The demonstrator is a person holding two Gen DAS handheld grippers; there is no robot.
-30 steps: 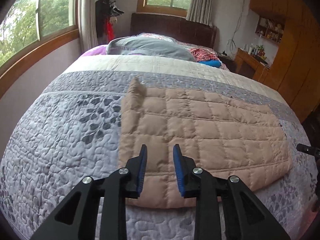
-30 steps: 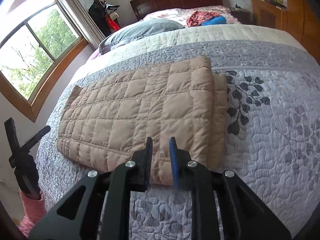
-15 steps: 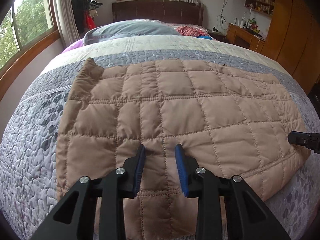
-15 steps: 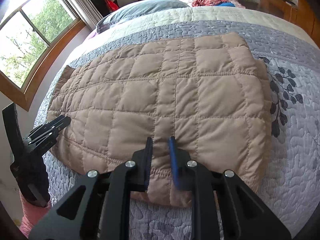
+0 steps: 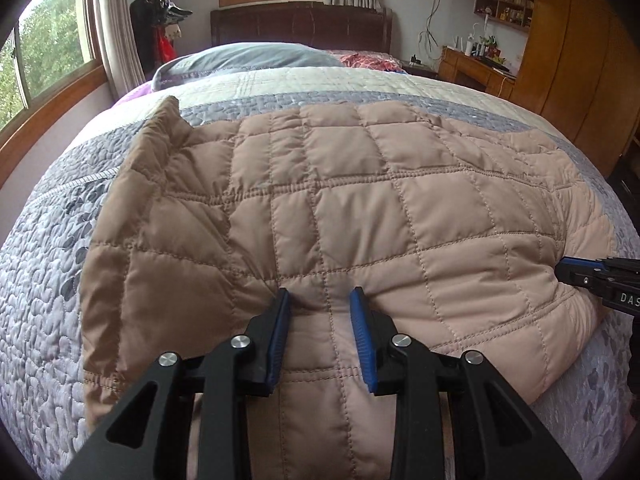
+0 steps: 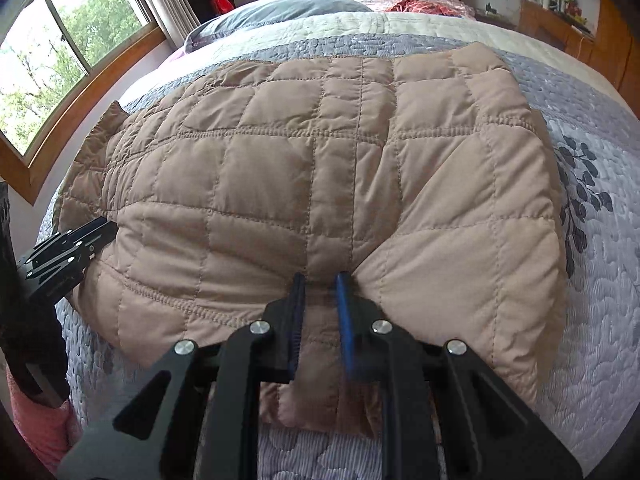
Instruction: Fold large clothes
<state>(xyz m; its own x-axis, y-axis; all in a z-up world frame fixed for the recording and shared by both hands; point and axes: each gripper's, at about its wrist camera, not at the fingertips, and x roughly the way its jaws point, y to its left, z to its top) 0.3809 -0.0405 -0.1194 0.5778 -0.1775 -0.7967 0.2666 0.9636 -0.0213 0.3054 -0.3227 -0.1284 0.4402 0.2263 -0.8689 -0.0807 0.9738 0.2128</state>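
on the bed's grey leaf-patterned quilt (image 5: 48, 264), a tan quilted jacket (image 5: 360, 208) is laid out flat, its near hem hanging toward the foot edge and its collar end (image 5: 160, 128) raised at the left, toward the window (image 5: 44, 60). the left gripper (image 5: 320, 300) is seen in the left wrist view with its blue-padded fingers (image 5: 280, 332) spread apart, a fold of the jacket's near edge bulging up between them; the fabric lies between the pads, but whether it is actually pinched cannot be told. the right gripper (image 6: 320, 284) is seen in the right wrist view with its fingers drawn much closer together, and a puckered ridge of the tan fabric is gathered between them, so the jacket appears to be pinched near its hem. each tool shows in the other's view: the right one at the jacket's right edge (image 5: 592, 276), the left one at the jacket's left edge (image 6: 68, 252).

a grey pillow (image 5: 248, 60) is set near the dark wooden headboard (image 5: 300, 28), with red patterned cloth (image 5: 372, 60) beside it. on the wall to the right, an open wooden shelf (image 5: 504, 0) is filled with small items too small to identify, and a wooden desk (image 5: 476, 68) below it is topped with bottles and other small objects. a coat rack (image 5: 160, 12) is hung with dark clothing and a red item by the curtain.
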